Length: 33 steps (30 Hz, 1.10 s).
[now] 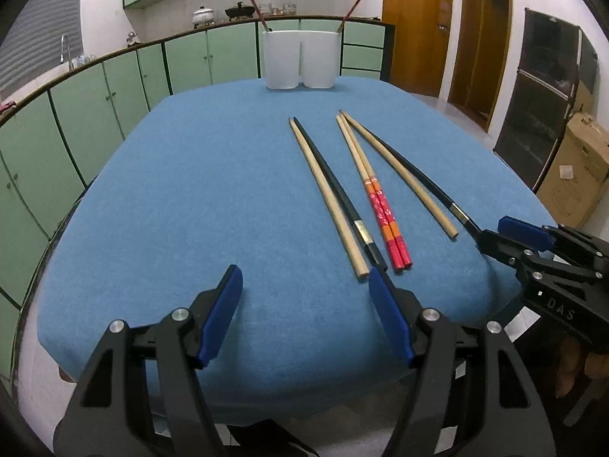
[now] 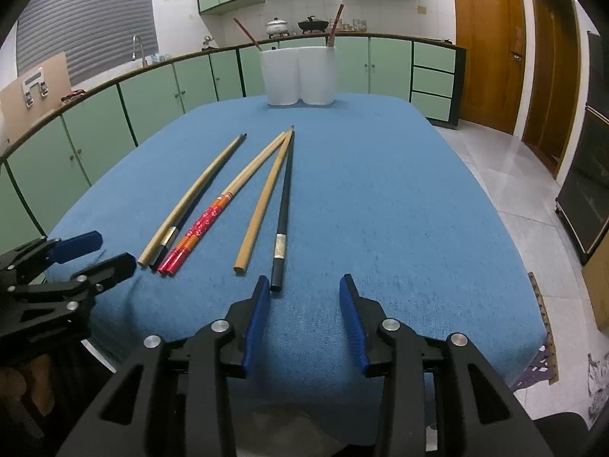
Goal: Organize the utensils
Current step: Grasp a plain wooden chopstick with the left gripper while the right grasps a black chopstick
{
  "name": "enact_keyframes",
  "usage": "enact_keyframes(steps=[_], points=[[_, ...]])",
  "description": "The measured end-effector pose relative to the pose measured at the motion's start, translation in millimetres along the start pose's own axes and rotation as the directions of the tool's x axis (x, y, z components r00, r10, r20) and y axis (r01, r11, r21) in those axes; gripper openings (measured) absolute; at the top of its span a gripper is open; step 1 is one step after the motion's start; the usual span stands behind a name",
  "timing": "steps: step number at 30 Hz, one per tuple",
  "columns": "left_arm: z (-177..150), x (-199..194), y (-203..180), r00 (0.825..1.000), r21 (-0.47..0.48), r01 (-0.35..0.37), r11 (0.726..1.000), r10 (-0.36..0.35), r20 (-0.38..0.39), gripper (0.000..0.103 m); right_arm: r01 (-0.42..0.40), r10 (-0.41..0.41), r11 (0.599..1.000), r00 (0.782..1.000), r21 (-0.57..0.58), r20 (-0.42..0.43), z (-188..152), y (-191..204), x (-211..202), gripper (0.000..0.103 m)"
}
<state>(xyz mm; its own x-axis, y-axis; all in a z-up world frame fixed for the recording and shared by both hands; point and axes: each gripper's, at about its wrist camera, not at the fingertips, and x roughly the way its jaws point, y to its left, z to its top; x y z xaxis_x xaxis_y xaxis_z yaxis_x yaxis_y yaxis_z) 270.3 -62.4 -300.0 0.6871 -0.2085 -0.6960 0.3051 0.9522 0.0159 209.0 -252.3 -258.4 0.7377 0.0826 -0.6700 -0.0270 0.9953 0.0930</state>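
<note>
Several chopsticks lie on the blue tablecloth (image 1: 190,198): a tan and black pair (image 1: 335,205), a red-handled pair (image 1: 377,198), and another tan (image 1: 403,175) and black one (image 2: 281,221). A white two-part holder (image 1: 300,59) stands at the far edge with a red chopstick in each part; it also shows in the right wrist view (image 2: 298,76). My left gripper (image 1: 304,278) is open and empty, its right finger by the near ends of the left pair. My right gripper (image 2: 304,285) is open and empty, just right of the black chopstick's near end.
Green kitchen cabinets (image 1: 95,91) run behind the table. Wooden doors (image 2: 491,45) and a dark appliance (image 1: 544,106) stand to the right. A cardboard box (image 1: 578,167) sits on the floor. The table's near edge is just under both grippers.
</note>
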Motion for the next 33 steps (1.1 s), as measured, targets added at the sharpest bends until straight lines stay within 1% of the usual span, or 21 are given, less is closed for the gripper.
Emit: enact_keyframes(steps=[3,4,9,13,17,20,21,22,23,24,25,27,31,33], points=[[0.2,6.0,-5.6,1.0,0.015,-0.026,1.0,0.026,-0.015,0.067,-0.002,0.002,1.0,1.0,-0.003,0.005,-1.2,1.1,1.4,0.04],[1.4,8.2,-5.8,0.999,0.012,-0.041,0.999,0.041,-0.019,0.067,-0.003,0.003,1.0,1.0,-0.003,0.005,-1.3,1.2,1.6,0.041],[2.7,10.3,-2.6,0.998,-0.011,-0.06,0.998,0.06,-0.012,0.066,-0.006,0.006,1.0,1.0,-0.005,0.01,-2.6,-1.3,2.0,0.041],[2.3,8.7,2.1,0.999,-0.033,-0.054,0.998,0.054,-0.005,0.057,-0.002,0.002,1.0,1.0,-0.011,0.019,-3.7,-0.9,4.1,0.041],[2.7,9.7,-2.3,0.999,-0.007,-0.041,0.999,0.041,0.006,0.046,0.003,-0.001,0.999,0.999,-0.038,0.033,-3.1,1.5,8.1,0.04],[3.2,10.9,-5.0,0.999,0.007,-0.031,1.0,0.031,0.014,0.038,0.003,-0.001,0.998,0.999,-0.055,0.04,-1.0,2.6,11.0,0.035],[3.6,11.5,-5.1,1.0,0.006,-0.026,1.0,0.025,0.017,0.035,0.004,-0.001,0.998,0.999,-0.066,0.044,-0.7,4.1,11.8,0.031],[4.0,11.9,-4.7,1.0,0.005,-0.023,1.0,0.023,0.017,0.028,0.003,0.001,0.997,0.999,-0.075,0.045,-0.3,5.4,12.8,0.023],[4.7,12.3,-4.0,1.0,0.002,-0.022,1.0,0.022,0.017,0.023,0.005,-0.001,0.997,0.999,-0.08,0.046,0.4,5.9,13.6,0.019],[5.0,12.5,-2.9,1.0,0.0,-0.024,1.0,0.024,0.017,0.013,0.011,-0.007,0.997,0.999,-0.082,0.046,1.0,5.9,14.4,0.011],[5.6,13.0,-1.3,0.999,-0.006,-0.028,1.0,0.028,0.015,0.006,0.015,-0.011,0.997,0.999,-0.076,0.046,1.8,4.6,15.5,0.007],[5.8,12.6,3.0,0.999,-0.029,-0.03,0.999,0.031,0.016,0.006,0.018,-0.015,0.998,0.999,-0.058,0.046,2.7,2.4,16.0,0.007],[6.4,11.0,10.6,0.997,-0.072,-0.071,0.995,0.072,0.022,0.006,0.048,-0.048,0.999,0.998,-0.008,0.047,3.2,-3.6,14.9,0.007],[6.2,12.3,15.3,0.997,-0.098,-0.078,0.992,0.079,0.008,0.006,0.044,-0.045,0.999,0.998,0.015,0.04,2.7,-8.2,14.1,0.007]])
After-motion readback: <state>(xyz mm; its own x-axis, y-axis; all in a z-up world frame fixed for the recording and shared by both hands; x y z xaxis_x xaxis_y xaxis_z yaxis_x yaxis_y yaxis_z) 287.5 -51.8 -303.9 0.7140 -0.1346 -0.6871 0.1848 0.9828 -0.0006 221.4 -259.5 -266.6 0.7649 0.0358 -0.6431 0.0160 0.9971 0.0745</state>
